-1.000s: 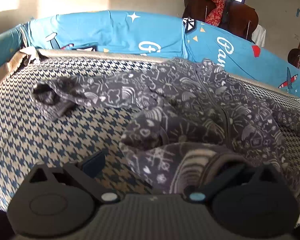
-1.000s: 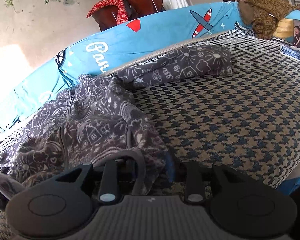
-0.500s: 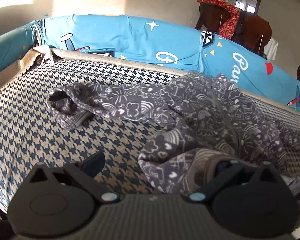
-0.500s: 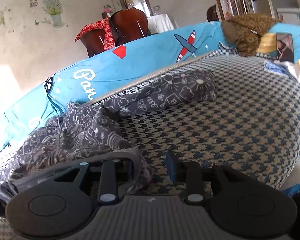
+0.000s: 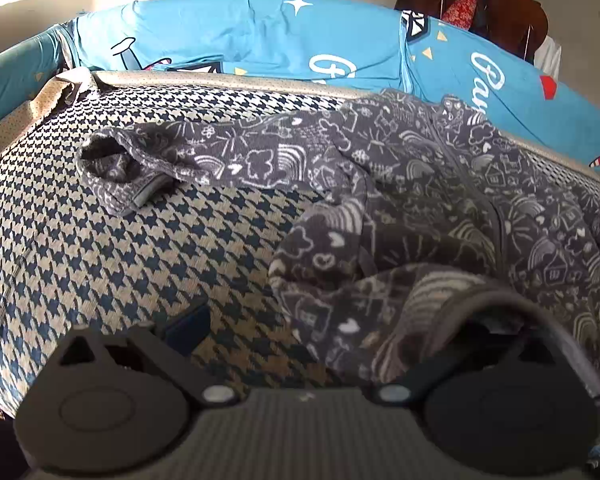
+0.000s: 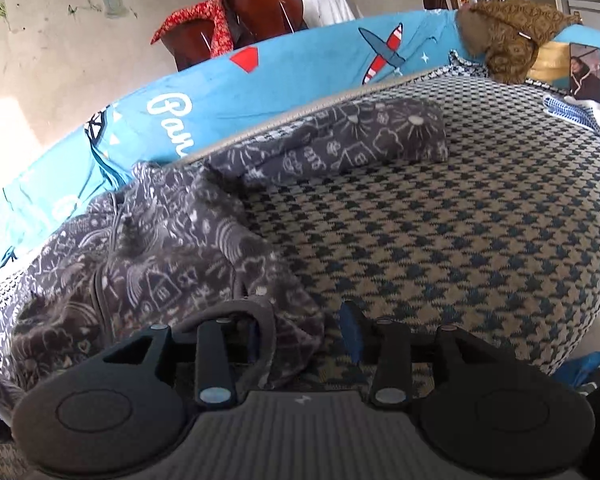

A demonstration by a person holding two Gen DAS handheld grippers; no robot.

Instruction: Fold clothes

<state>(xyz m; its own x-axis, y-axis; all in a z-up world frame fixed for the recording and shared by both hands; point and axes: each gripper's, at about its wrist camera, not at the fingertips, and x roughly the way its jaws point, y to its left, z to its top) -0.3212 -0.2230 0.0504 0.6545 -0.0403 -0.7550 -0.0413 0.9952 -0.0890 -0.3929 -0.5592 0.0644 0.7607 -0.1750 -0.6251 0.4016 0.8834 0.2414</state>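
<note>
Your left gripper (image 5: 324,320) fingers stand wide apart, the garment's hem draped over the 3 o'clock one. Your right gripper (image 6: 300,334) is open too, hem over its 9 o'clock finger. The doodle-print jacket (image 5: 420,200) sprawls across the houndstooth sofa cover (image 5: 100,248).

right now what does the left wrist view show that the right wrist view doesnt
Only the left wrist view shows the sleeve stretched out with its cuff on the cover. Only the right wrist view shows the other sleeve folded flat, a brown cloth and a phone. Both show the grey jacket on the houndstooth cover, the blue sheet behind, and open tongs.
</note>
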